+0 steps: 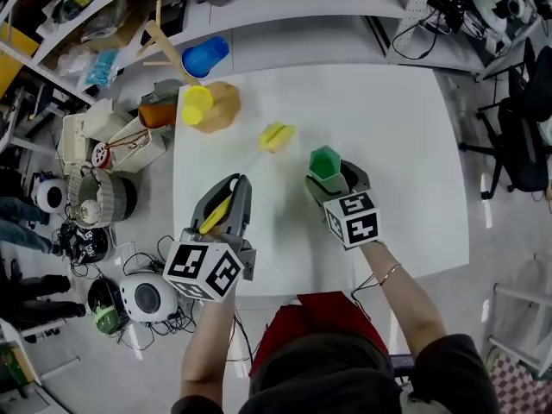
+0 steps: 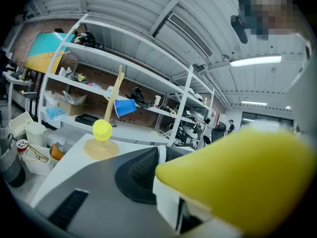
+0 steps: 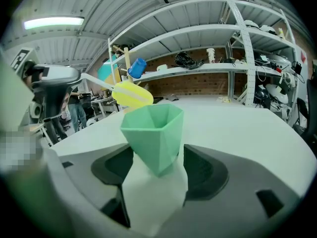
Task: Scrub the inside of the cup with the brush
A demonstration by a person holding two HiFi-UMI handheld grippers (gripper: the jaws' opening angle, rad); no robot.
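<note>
As left hand-held gripper (image 1: 229, 193) clamps brush (image 1: 276, 135), right hand-held gripper (image 1: 336, 180) clasps cup (image 1: 325, 161).

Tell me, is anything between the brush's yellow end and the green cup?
Nothing. In the head view, only bare white table lies between the brush and the cup.

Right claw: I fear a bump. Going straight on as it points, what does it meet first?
Probably the brush, its head just beyond the cup that the right claw holds; depth is unclear.
</note>
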